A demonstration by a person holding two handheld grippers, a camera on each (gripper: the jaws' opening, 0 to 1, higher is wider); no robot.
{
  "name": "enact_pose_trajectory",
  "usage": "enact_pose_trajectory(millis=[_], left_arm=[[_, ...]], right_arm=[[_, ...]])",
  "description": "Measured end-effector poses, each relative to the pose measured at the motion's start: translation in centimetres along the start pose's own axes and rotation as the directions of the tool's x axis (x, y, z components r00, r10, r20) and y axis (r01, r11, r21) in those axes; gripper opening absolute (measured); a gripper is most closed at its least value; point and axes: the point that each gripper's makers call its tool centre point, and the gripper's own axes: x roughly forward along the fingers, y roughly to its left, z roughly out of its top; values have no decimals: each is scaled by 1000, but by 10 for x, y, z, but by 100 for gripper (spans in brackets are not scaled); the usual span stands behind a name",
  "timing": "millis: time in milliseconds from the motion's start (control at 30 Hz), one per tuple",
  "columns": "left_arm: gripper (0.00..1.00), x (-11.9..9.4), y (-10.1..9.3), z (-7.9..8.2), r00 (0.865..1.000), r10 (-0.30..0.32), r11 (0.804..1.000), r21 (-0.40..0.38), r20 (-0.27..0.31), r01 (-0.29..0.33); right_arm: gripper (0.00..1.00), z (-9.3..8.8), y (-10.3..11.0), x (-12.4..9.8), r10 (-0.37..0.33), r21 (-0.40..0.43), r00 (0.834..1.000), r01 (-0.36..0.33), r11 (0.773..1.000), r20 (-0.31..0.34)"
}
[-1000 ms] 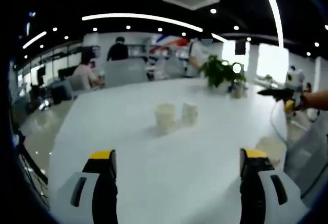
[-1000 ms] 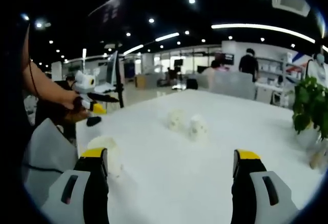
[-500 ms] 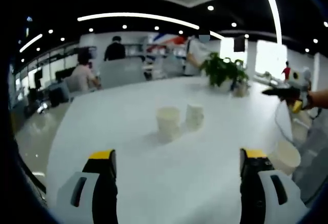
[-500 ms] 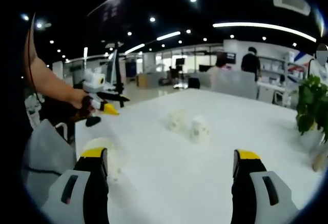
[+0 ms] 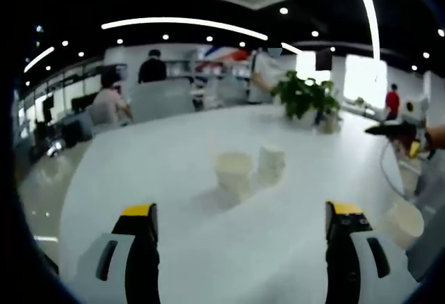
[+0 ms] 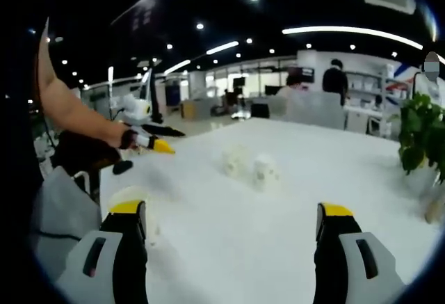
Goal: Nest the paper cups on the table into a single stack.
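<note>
The white table (image 5: 160,165) has broad bare surface around three paper cups: two stand just beside each other near its middle, the wider cup (image 5: 233,170) and the narrower cup (image 5: 272,162), and a third cup (image 5: 405,222) sits near the edge. A plant (image 5: 304,97) stands at the far edge. The left gripper (image 5: 240,213) and right gripper (image 6: 233,213) both hover wide apart, holding nothing.

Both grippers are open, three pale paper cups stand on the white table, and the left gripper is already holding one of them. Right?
Not quite. The left gripper holds nothing: in the left gripper view its jaws stand open and empty, short of the two middle pale paper cups. The third cup sits near the white table edge. The rest holds.
</note>
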Motion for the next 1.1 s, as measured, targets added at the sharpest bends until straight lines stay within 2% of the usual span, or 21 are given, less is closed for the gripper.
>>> enact_pose_trajectory(millis=[267, 400, 467, 700, 767, 833, 1100], left_arm=[[98, 31, 8, 8, 1000, -11, 999, 33, 5, 11], [98, 47, 11, 8, 1000, -22, 1000, 17, 7, 22], [98, 53, 11, 11, 1000, -28, 1000, -3, 13, 28], [98, 80, 23, 23, 998, -24, 1000, 15, 57, 23], [98, 87, 27, 23, 998, -19, 1000, 11, 61, 19], [94, 93, 30, 21, 998, -11, 1000, -1, 60, 11], [97, 114, 19, 8, 999, -41, 999, 34, 32, 39]], right_arm=[[100, 1, -2, 6, -1, -15, 1000, 0, 1000, -4], [100, 4, -4, 7, -4, -17, 1000, 4, 1000, -1], [100, 6, -5, 7, -4, -15, 1000, 4, 1000, 0], [100, 5, -4, 12, 2, -7, 1000, -2, 1000, -1], [100, 4, -3, 14, 6, -4, 1000, -6, 1000, -4], [100, 4, -3, 15, 12, -1, 1000, -12, 1000, 3], [100, 4, -3, 18, 18, 5, 1000, -18, 1000, 23]])
